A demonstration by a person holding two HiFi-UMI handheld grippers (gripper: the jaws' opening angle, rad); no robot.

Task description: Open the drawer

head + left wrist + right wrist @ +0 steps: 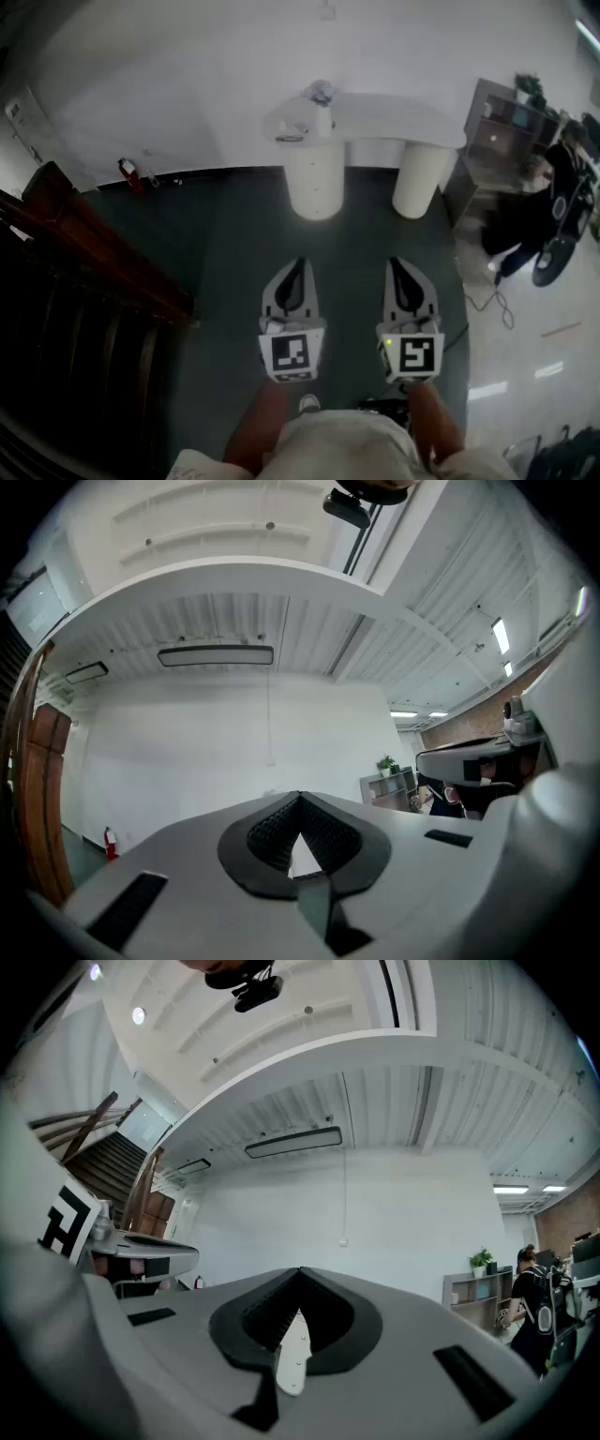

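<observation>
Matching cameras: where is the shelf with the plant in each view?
Head view: shelf, top right.
Left gripper view: shelf, right of centre, by the far wall.
Right gripper view: shelf, lower right.
Shared landmark: red fire extinguisher, at the wall's foot, left of it.

Clutter (314,97) on desk (394,117): too small and soft to identify. Drawer fronts (315,178) on pedestal (314,208) barely resolve, handles can't be made out. Person (553,197) at right edge motion-blurred, partly cropped. Wearer's forearms (265,427) cut by bottom edge. Stairs (75,319) at left mostly lost in shadow.
</observation>
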